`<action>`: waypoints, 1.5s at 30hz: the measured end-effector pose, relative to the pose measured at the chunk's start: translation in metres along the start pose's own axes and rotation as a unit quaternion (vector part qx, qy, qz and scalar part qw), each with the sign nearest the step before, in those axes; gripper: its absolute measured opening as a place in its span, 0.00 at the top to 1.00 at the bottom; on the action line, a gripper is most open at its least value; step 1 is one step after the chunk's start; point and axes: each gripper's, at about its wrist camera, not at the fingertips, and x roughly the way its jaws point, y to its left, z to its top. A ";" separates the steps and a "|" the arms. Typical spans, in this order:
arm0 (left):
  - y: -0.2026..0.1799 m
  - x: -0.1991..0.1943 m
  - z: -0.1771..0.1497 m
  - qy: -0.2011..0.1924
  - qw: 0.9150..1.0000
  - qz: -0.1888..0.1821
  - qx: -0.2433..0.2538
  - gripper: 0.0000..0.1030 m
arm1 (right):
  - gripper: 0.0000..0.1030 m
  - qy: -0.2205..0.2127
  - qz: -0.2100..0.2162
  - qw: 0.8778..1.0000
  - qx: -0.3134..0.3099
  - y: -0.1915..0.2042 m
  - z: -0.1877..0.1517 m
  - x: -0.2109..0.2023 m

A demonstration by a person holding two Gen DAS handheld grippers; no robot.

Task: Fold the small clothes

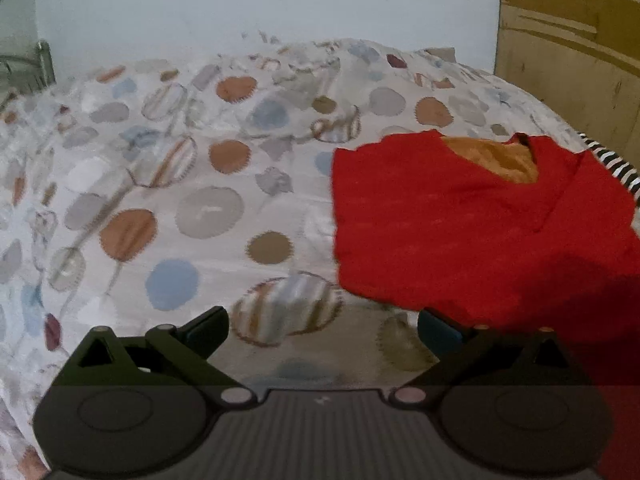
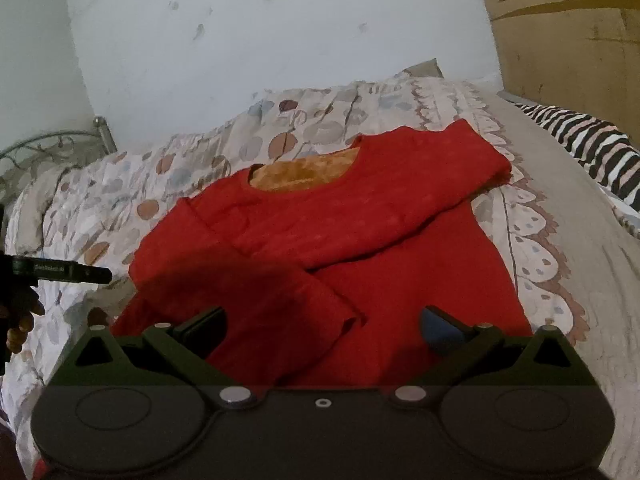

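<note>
A small red top [image 2: 320,240] with an orange lining at the neck lies flat on the bed. Both sleeves are folded across its front. In the left wrist view the top [image 1: 460,224] lies to the right. My left gripper [image 1: 322,326] is open and empty, above the bedspread just left of the top's edge. It also shows at the left edge of the right wrist view [image 2: 96,274]. My right gripper [image 2: 324,326] is open and empty, hovering over the top's lower part.
The bedspread [image 1: 160,200] has a pattern of coloured circles. A zebra-striped pillow [image 2: 592,148] lies at the right. A wooden headboard [image 2: 568,40] stands at the back right, a metal bed frame [image 2: 52,148] at the left, a pale wall behind.
</note>
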 end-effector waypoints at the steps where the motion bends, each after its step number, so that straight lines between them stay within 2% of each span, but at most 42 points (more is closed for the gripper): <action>1: 0.002 -0.001 -0.005 -0.009 1.000 0.009 0.005 0.00 | 0.04 0.002 0.001 1.000 -0.005 0.001 0.001 0.001; 5: 0.007 -0.008 -0.028 -0.047 0.998 0.023 0.033 0.00 | 0.21 0.011 -0.006 1.000 -0.025 0.004 0.003 0.006; 6: 0.006 -0.010 -0.032 -0.053 0.998 0.022 0.041 0.00 | 0.28 0.016 -0.006 0.999 -0.029 0.005 0.003 0.008; 8: 0.003 -0.011 -0.038 -0.066 0.996 0.020 0.062 0.00 | 0.45 0.020 -0.013 0.999 -0.042 0.006 0.003 0.011; 9: 0.002 -0.010 -0.040 -0.072 0.995 0.023 0.071 0.01 | 0.57 0.023 -0.015 0.998 -0.049 0.007 0.004 0.012; 11: -0.002 -0.006 -0.040 -0.083 0.992 0.026 0.091 0.02 | 0.69 0.029 -0.015 0.998 -0.054 0.009 0.005 0.014; 12: -0.004 -0.004 -0.040 -0.082 0.992 0.021 0.097 0.03 | 0.86 0.031 -0.009 0.998 -0.057 0.009 0.005 0.014; 13: -0.004 -0.003 -0.038 -0.080 0.992 0.015 0.097 0.03 | 0.96 0.031 -0.005 0.998 -0.059 0.011 0.006 0.014; 15: -0.002 -0.002 -0.035 -0.080 0.993 -0.008 0.081 0.04 | 0.97 0.028 -0.001 0.997 -0.069 0.014 0.010 0.011; 21: 0.011 -0.008 -0.023 -0.088 0.994 -0.070 0.010 0.04 | 0.98 -0.044 0.039 0.997 -0.051 0.010 0.054 -0.026; 24: 0.016 -0.005 -0.017 -0.082 0.993 -0.084 -0.015 0.04 | 0.98 -0.058 0.028 0.997 -0.052 0.005 0.066 -0.036; 27: 0.019 0.003 -0.009 -0.080 0.991 -0.094 -0.043 0.03 | 0.98 -0.030 0.015 0.999 -0.036 -0.010 0.060 -0.025; 29: 0.021 0.012 0.000 -0.076 0.990 -0.104 -0.059 0.03 | 0.94 0.008 0.013 1.000 -0.012 -0.020 0.048 -0.012; 31: 0.023 0.025 0.009 -0.069 0.989 -0.107 -0.074 0.03 | 0.76 0.021 0.000 1.000 0.013 -0.028 0.034 -0.005; 32: 0.024 0.031 0.014 -0.065 0.989 -0.108 -0.081 0.03 | 0.72 0.021 -0.004 0.999 0.028 -0.032 0.030 -0.004; 34: 0.024 0.047 0.025 -0.059 0.988 -0.111 -0.091 0.03 | 0.52 0.017 -0.002 0.998 0.055 -0.037 0.023 -0.005; 36: 0.021 0.064 0.035 -0.047 0.988 -0.111 -0.093 0.04 | 0.40 0.009 -0.007 0.997 0.070 -0.039 0.018 -0.007; 38: 0.018 0.082 0.043 -0.031 0.989 -0.114 -0.092 0.16 | 0.40 0.004 -0.015 0.997 0.069 -0.037 0.015 -0.007; 39: 0.018 0.089 0.046 -0.021 0.988 -0.122 -0.093 0.36 | 0.39 0.003 -0.021 0.998 0.063 -0.035 0.015 -0.006; 40: 0.017 0.093 0.047 -0.015 0.986 -0.135 -0.098 0.62 | 0.39 0.002 -0.029 0.998 0.054 -0.033 0.015 -0.004; 41: 0.018 0.094 0.048 -0.014 0.983 -0.149 -0.110 0.74 | 0.38 0.000 -0.038 0.998 0.043 -0.030 0.015 -0.002; 42: 0.017 0.091 0.049 -0.021 0.981 -0.155 -0.119 0.83 | 0.36 -0.001 -0.043 0.999 0.033 -0.029 0.014 -0.002; 43: 0.015 0.085 0.049 -0.039 0.981 -0.151 -0.116 0.86 | 0.35 -0.002 -0.048 0.999 0.023 -0.027 0.013 -0.001; 45: 0.009 0.068 0.048 -0.086 0.983 -0.129 -0.100 0.89 | 0.32 -0.005 -0.051 0.999 0.011 -0.024 0.010 -0.001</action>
